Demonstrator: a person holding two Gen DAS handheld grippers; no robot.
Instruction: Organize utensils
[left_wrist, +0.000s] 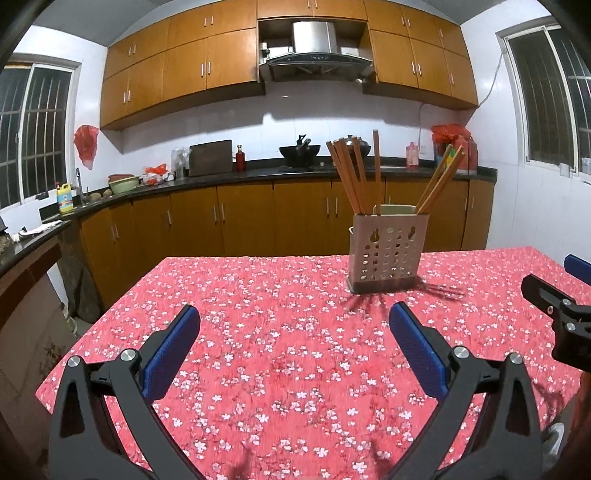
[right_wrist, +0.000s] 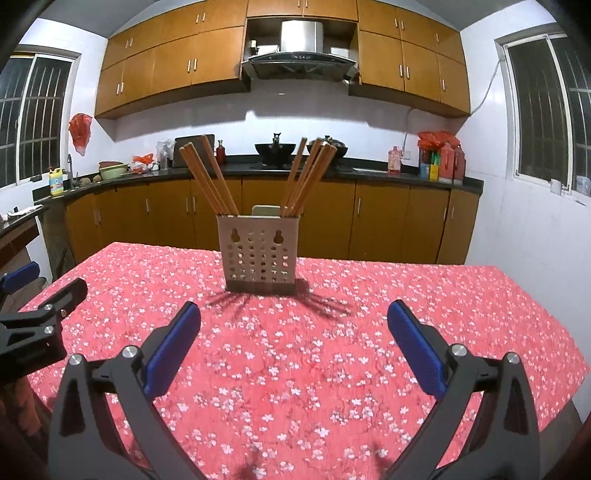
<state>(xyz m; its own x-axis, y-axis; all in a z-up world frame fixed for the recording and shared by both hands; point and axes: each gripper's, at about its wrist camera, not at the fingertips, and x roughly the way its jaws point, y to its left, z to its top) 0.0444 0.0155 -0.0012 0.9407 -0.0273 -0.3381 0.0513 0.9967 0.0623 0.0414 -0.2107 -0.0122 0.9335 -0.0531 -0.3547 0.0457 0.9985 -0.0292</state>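
Both grippers, left gripper (left_wrist: 294, 317) and right gripper (right_wrist: 293, 315), hover over near tablecloth (right_wrist: 332, 362), fingers spread wide, empty. Chopsticks (right_wrist: 210, 177) already upright in perforated holder (right_wrist: 258, 254), far centre of table. Looks like start or finish; next: reach forward to holder, pinch one stick

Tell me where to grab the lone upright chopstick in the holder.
Grip the upright chopstick near its top, coming from above, since the lower part sits inside the holder. The left bunch leans away, which probably leaves room for a finger on each side.
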